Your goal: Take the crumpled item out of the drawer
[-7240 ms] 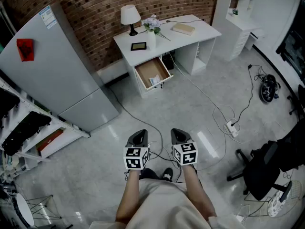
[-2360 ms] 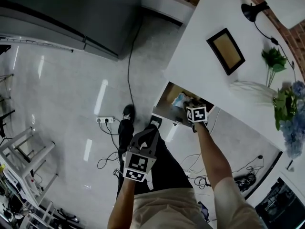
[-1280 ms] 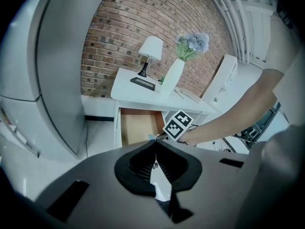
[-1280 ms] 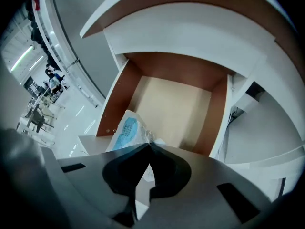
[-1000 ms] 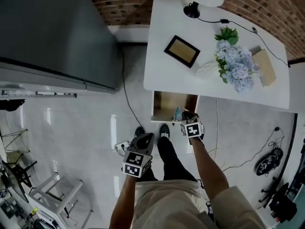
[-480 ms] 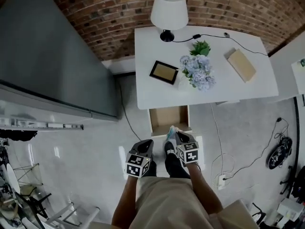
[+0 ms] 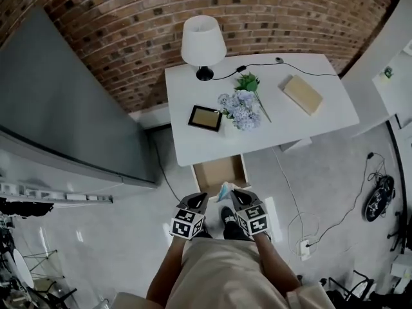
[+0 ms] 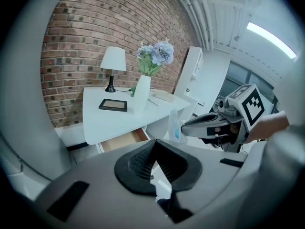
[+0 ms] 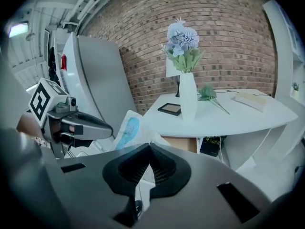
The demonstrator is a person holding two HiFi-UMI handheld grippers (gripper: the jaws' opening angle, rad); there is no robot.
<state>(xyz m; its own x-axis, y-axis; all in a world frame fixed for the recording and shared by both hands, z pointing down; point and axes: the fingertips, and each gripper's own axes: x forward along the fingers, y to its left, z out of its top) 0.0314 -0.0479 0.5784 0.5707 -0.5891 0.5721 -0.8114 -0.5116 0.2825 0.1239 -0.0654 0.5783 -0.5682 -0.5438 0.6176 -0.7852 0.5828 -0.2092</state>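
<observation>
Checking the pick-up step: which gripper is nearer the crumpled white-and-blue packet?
Right. The right gripper is shut on the crumpled white-and-blue packet, in front of the open wooden drawer. The left gripper is beside the packet, apart from it, shut on nothing.

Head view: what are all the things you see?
desk: one, white, by brick wall
lamp: one, white shade, back of desk
picture frame: one, black, on desk
flowers: one bunch, pale blue, mid-desk
book: one, tan, desk's right end
drawer: one, open, brown inside, under desk
fridge: one, grey, left of desk
crumpled packet: one, white and blue, in right gripper
left gripper: one, grey, shut, empty
right gripper: one, grey, shut on crumpled packet
</observation>
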